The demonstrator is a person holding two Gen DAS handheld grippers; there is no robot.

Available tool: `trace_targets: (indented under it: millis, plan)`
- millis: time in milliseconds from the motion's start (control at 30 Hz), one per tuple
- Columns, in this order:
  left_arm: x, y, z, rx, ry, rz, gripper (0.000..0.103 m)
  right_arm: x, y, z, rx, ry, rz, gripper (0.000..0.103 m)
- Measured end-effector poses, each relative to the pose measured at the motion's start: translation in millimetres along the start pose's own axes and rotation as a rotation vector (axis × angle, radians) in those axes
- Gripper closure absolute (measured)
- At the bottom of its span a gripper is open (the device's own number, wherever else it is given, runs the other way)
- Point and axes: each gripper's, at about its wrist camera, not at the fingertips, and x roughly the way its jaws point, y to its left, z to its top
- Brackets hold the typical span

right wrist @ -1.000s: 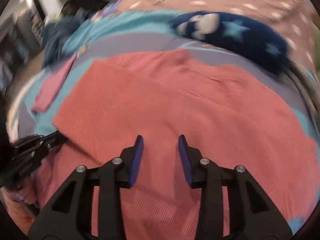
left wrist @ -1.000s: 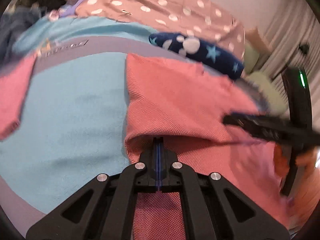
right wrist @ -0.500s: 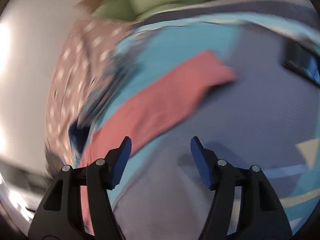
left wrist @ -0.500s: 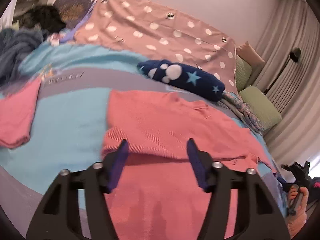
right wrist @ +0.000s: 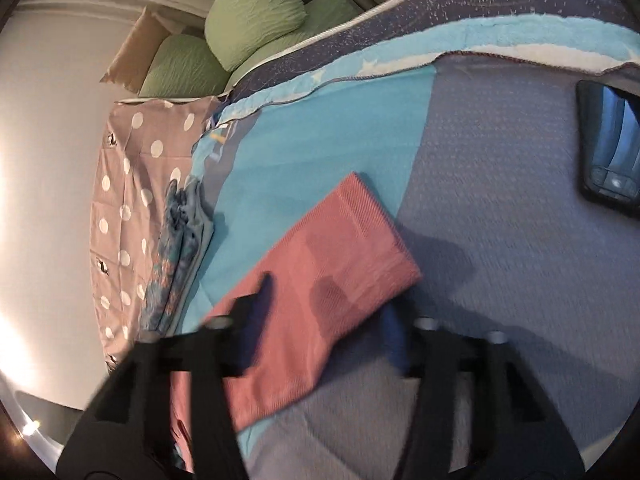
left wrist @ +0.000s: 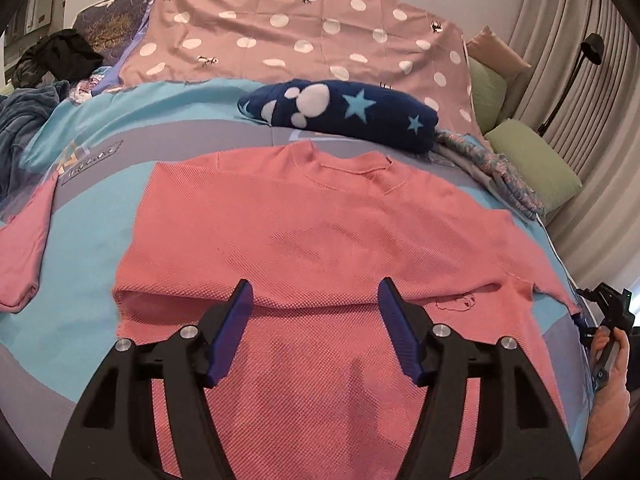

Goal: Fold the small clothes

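A pink knit sweater [left wrist: 320, 232] lies flat on the bed, collar at the far side, with its lower part folded up over the body. My left gripper [left wrist: 316, 328] is open and empty just above the fold edge. The sweater's right sleeve [right wrist: 320, 272] stretches out on the bedspread in the right wrist view. My right gripper [right wrist: 328, 332] is open and empty, hovering over the sleeve's end; it also shows in the left wrist view [left wrist: 604, 312] at the far right. The left sleeve [left wrist: 24, 252] lies out to the left.
A navy star-print plush [left wrist: 344, 112] lies beyond the collar. A folded blue patterned cloth [left wrist: 496, 172] and green pillows [right wrist: 256, 20] are at the right. A phone [right wrist: 612, 148] lies on the blue-grey bedspread [right wrist: 500, 220]. Dark clothes [left wrist: 24, 92] pile at the far left.
My left gripper opened, released the sweater's hem and pulled back. My right gripper swung away to the right, over the right sleeve.
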Motion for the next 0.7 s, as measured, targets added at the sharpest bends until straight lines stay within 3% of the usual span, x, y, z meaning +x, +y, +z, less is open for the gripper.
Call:
trace_targets:
  millis: [67,100,233,367,533,700]
  plan:
    - [3,2,3,0.006,-0.002,0.007,0.036,6,-4,6,0.021,0.019,0.010,0.092]
    - [4,3,5,0.007,-0.004,0.007,0.036,8,-1,8,0.018,0.023,0.019,0.095]
    - [13,9,13,-0.004,-0.012,0.003,0.036,-2,41,-3,-0.117,0.007,0.080,0.097]
    - [27,20,20,-0.041,-0.020,-0.021,0.036,-12,130,-47,-0.360,0.024,0.206,0.097]
    - [45,39,12,-0.135,0.003,-0.126,0.036,-10,238,-140,-0.630,0.104,0.376,0.097]
    - [38,62,8,-0.230,-0.026,-0.255,0.036,25,310,-261,-0.873,0.303,0.467,0.097]
